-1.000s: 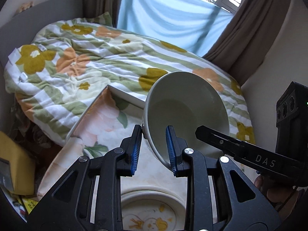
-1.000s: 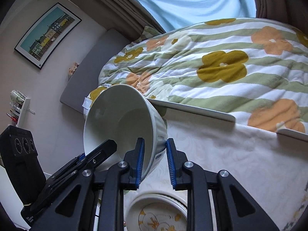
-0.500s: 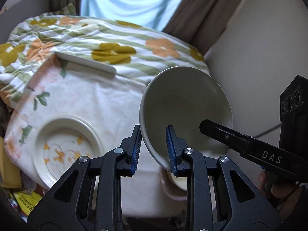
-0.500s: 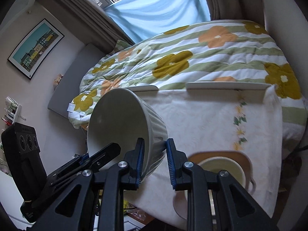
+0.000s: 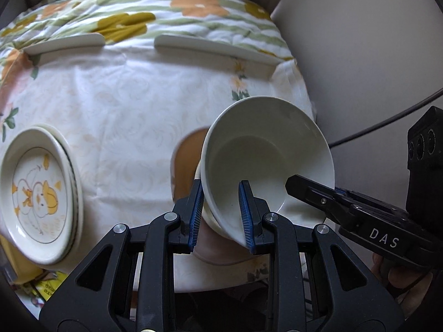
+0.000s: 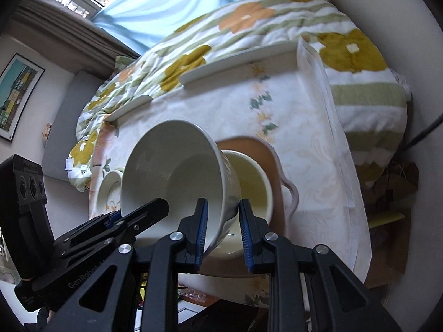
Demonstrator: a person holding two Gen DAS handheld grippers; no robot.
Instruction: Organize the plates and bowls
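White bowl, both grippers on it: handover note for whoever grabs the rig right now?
Left gripper: shut on the white bowl, near rim.
Right gripper: shut on the same bowl's opposite rim.
The bowl is tilted, held just above a second bowl that sits on the brown handled plate at the table's right end.
The duck plate sits on another plate at the left end.
Done: plates stacked.
Left: level the held bowl, nest it into the lower one, open both grippers.
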